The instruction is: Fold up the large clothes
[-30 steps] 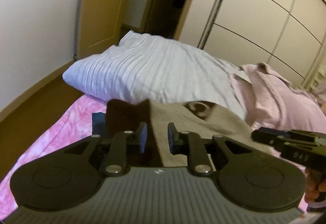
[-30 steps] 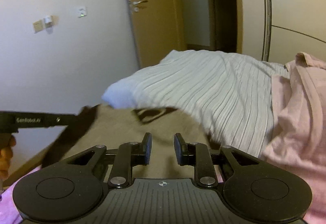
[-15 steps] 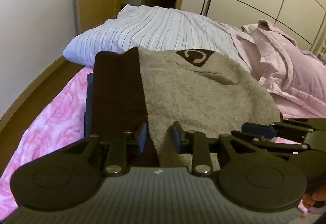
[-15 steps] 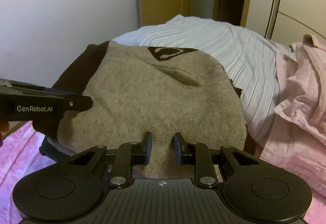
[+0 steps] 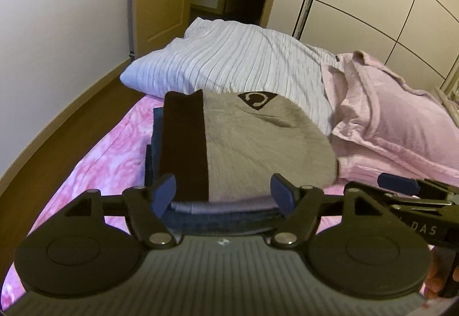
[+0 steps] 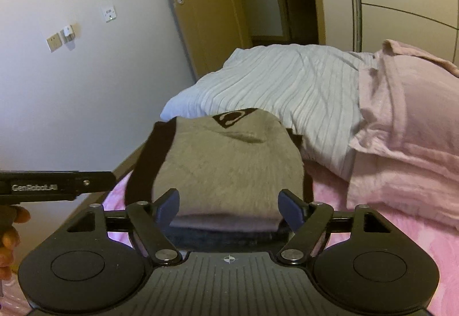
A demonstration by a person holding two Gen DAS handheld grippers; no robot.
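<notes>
A folded grey-and-brown garment lies atop a dark blue folded piece on the pink bedsheet, with the striped pillow at twelve o'clock and pink bedding at two. The left gripper and right gripper have just been opening; both are spread, gripping nothing. Bare sheet lies at nine o'clock. Only the right view shows the garment's right edge.

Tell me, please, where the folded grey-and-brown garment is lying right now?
The grey-and-brown garment lies centre-frame in both wrist views, on a folded dark blue garment on the pink bedspread, before the striped pillow.
</notes>
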